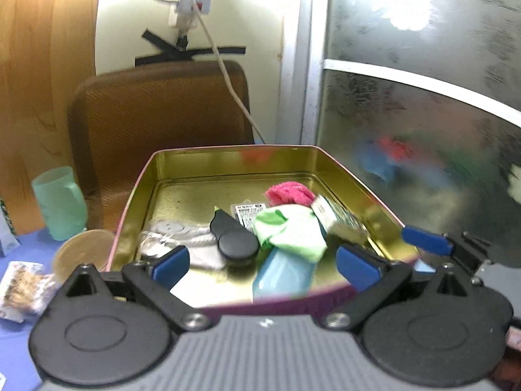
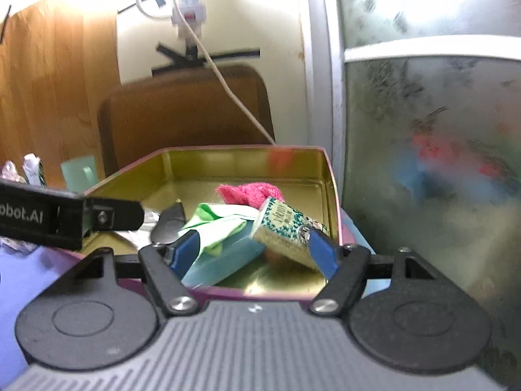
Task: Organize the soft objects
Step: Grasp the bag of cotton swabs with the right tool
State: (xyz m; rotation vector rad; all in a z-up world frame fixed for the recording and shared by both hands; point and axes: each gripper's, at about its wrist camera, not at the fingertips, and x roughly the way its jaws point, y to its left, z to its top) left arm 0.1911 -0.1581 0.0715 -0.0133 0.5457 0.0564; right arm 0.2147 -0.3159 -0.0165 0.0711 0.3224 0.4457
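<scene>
My left gripper (image 1: 263,265) stands with its blue pads wide apart over the near rim of the open pink tin box with a gold interior (image 1: 228,159), nothing between them. My right gripper (image 2: 257,252) is parted too; its right pad sits just beside the small green-and-white patterned carton (image 2: 286,228), whether touching I cannot tell (print on the carton too blurred to read).

Inside the tin, from the left wrist view: crumpled light-green cloth (image 1: 289,228) near centre, pink fuzzy cloth (image 1: 288,194) at its 12 o'clock, pale-blue soft pouch (image 1: 280,277) at 6 o'clock, black figure-eight plastic case (image 1: 232,239) at 9 o'clock, white knitted cloth (image 1: 182,238) further left. A small printed label (image 1: 249,213) is illegible.

In the right wrist view the left gripper's arm reads "obot.AI". A mint plastic cup (image 1: 60,203) stands outside the tin at 10 o'clock.
</scene>
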